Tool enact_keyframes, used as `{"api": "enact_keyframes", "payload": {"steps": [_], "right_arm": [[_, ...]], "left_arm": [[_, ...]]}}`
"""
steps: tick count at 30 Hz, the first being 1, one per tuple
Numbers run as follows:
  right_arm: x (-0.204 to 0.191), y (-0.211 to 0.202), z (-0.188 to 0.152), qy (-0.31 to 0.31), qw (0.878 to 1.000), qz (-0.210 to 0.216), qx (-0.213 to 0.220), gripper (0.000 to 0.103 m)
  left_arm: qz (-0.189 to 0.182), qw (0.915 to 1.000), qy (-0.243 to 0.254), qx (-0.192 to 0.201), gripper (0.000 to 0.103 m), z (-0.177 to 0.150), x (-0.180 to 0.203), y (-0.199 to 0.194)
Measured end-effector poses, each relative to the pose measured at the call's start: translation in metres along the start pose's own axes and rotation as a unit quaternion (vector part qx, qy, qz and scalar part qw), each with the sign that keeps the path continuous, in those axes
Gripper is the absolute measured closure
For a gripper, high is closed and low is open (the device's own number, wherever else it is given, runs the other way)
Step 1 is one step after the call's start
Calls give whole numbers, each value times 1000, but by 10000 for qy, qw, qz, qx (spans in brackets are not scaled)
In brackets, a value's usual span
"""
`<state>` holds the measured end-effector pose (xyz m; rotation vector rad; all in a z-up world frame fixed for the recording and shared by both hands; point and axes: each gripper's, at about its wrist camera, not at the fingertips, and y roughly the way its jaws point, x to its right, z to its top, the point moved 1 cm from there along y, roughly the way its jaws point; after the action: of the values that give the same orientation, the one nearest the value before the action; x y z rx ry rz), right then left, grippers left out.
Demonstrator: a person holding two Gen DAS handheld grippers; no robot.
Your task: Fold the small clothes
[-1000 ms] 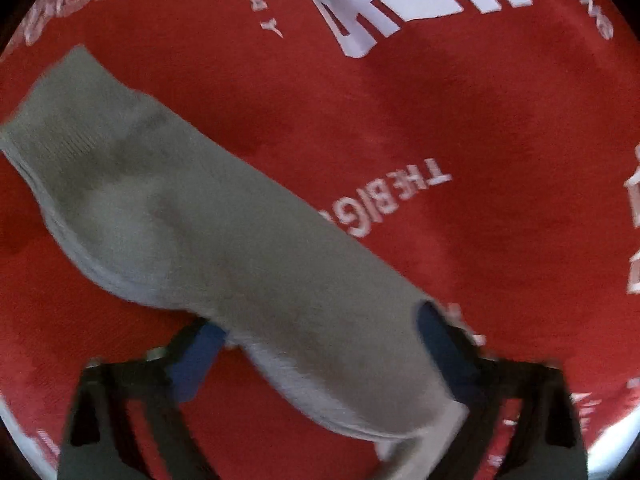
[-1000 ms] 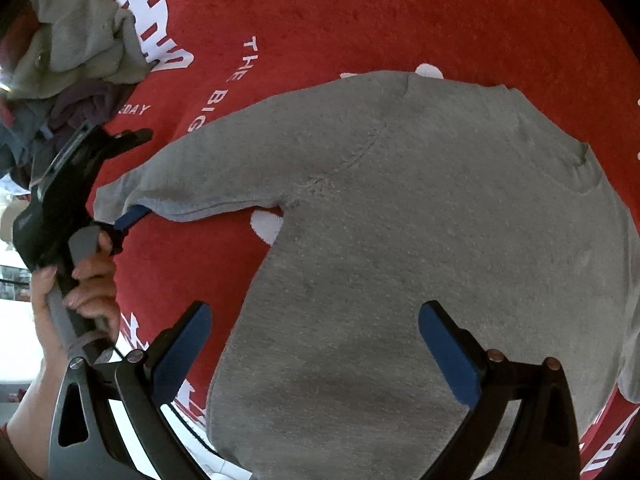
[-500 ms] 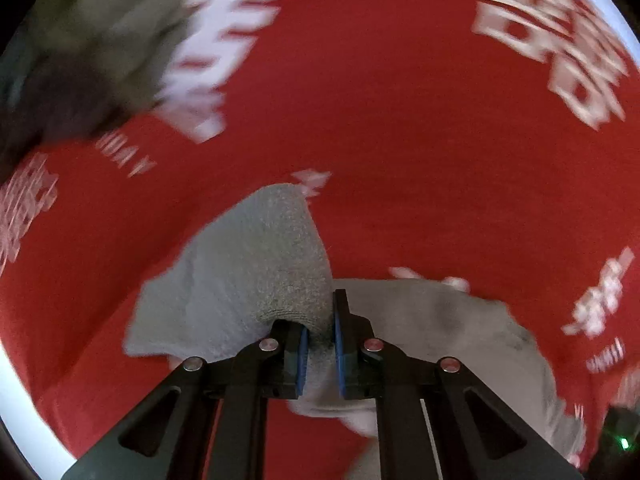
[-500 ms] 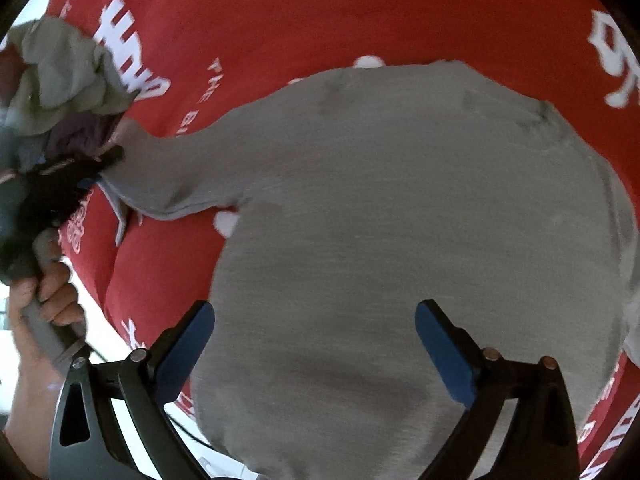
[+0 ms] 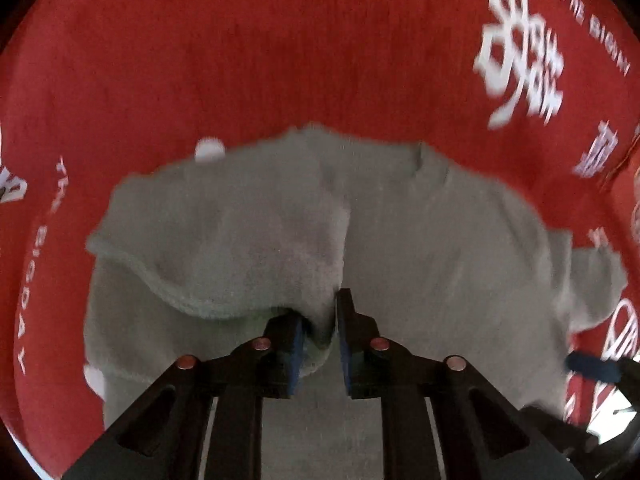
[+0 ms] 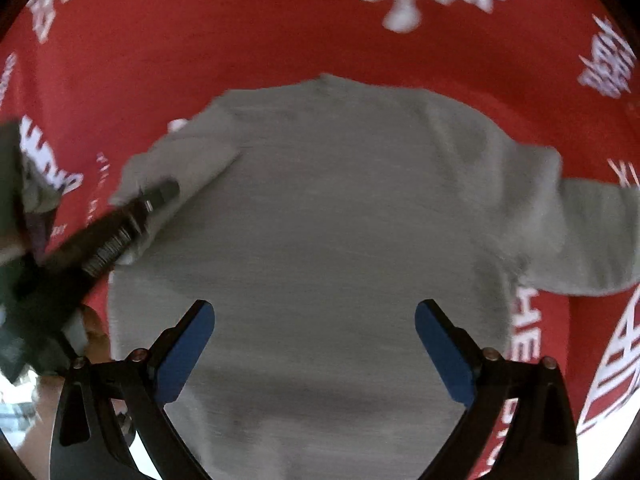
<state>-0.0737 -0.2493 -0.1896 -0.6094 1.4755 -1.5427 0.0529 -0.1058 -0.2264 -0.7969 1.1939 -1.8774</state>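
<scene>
Since a second ago my left tongs (image 5: 320, 332) have carried the pinched sleeve (image 5: 240, 248) from far left onto the gray sweater (image 6: 320, 240) on the red bench (image 6: 200, 40), while my right tongs (image 6: 316, 344) hang wide open over its near hem, with the other sleeve (image 6: 592, 232) sticking out to the right, nearer them.

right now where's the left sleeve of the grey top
The left sleeve is pinched in the left gripper and folded over the grey top's body, on the red cloth.

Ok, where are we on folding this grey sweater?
Early. The grey sweater lies flat on the red cloth. In hand: the left gripper is shut on its left sleeve, carrying it over the body. Left to do: the right sleeve lies spread out, the right gripper is open and empty, and the body is unfolded.
</scene>
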Motion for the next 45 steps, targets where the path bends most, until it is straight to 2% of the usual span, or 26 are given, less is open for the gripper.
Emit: {"api": "enact_keyframes", "payload": {"steps": [1, 3, 4, 5, 7, 9, 12, 15, 16, 18, 19, 22, 23, 24, 25, 27, 29, 31, 33, 36, 38, 39, 40, 41, 42, 45], "right_arm": [[10, 1, -1, 101, 9999, -15, -30, 2], [20, 1, 1, 188, 9998, -45, -39, 2], [21, 0, 4, 178, 9998, -51, -13, 2], [19, -1, 6, 143, 9999, -44, 17, 2], [6, -7, 17, -107, 9998, 8, 143, 2], [-17, -11, 31, -451, 9985, 99, 291, 2], [-79, -8, 59, -1303, 9894, 420, 494, 2], [-146, 13, 71, -2145, 9748, 516, 339, 2], [-178, 30, 76, -2546, 9653, 457, 351, 2], [-212, 52, 73, -3016, 9522, 338, 354, 2], [-232, 71, 69, -3307, 9430, 141, 330, 2], [-252, 107, 65, -3698, 9267, -581, 340, 5], [-254, 118, 65, -3721, 9245, -772, 286, 13], [-251, 123, 65, -3681, 9259, -816, 234, 44], [-244, 120, 70, -3449, 9379, -355, 152, 70], [-232, 102, 79, -3010, 9527, -200, 365, 92], [-206, 71, 92, -2364, 9690, 276, 666, 92], [-168, 42, 101, -1749, 9778, 709, 911, 92], [-129, 20, 104, -1222, 9826, 882, 1089, 92], [-48, 7, 94, -294, 9878, 1126, 1034, 88], [7, 14, 82, 416, 9876, 1282, 800, 83], [26, 19, 75, 676, 9870, 1297, 671, 66], [45, 24, 66, 926, 9856, 1325, 496, 31], [63, 30, 54, 1170, 9832, 1370, 296, 19], [74, 31, 45, 1336, 9805, 1428, 209, 14], [98, 30, 27, 1889, 9656, 1779, 156, 14]], "left_arm": [[60, 10000, 22, -10, 86, -3, -1, -2], [129, 9999, 99, 51, 71, -8, -4, -15], [178, 9997, 87, 133, 43, -11, -7, -26], [286, 9990, 25, 351, 27, -15, -16, -43], [476, 9974, -56, 536, 26, -25, -31, -61], [675, 9962, -331, 433, 26, -33, -55, -70], [943, 9903, -1017, 73, 26, -49, -102, -63], [1170, 9804, -1559, -278, 26, -64, -144, -49], [1215, 9785, -1642, -304, 26, -67, -152, -47], [1261, 9773, -1670, -330, 26, -69, -158, -43], [1265, 9774, -1657, -359, 26, -70, -160, -39], [1205, 9784, -1629, -400, 26, -68, -157, -27], [1207, 9789, -1599, -391, 26, -67, -155, -26], [1211, 9793, -1577, -371, 26, -65, -152, -25], [1218, 9793, -1575, -364, 26, -63, -151, -22], [1221, 9787, -1606, -375, 26, -59, -151, -22], [1266, 9774, -1644, -401, 26, -56, -153, -19], [1315, 9766, -1646, -427, 26, -53, -153, -19], [1370, 9765, -1603, -437, 26, -50, -153, -19], [1433, 9754, -1599, -500, 26, -47, -154, -15], [1474, 9745, -1607, -535, 26, -45, -153, -13], [1492, 9743, -1590, -558, 26, -45, -152, -13], [1486, 9749, -1547, -604, 26, -45, -150, -15], [1473, 9750, -1534, -642, 26, -46, -149, -17], [1445, 9750, -1550, -674, 26, -48, -149, -21], [1373, 9753, -1617, -616, 26, -47, -149, -40]]}}
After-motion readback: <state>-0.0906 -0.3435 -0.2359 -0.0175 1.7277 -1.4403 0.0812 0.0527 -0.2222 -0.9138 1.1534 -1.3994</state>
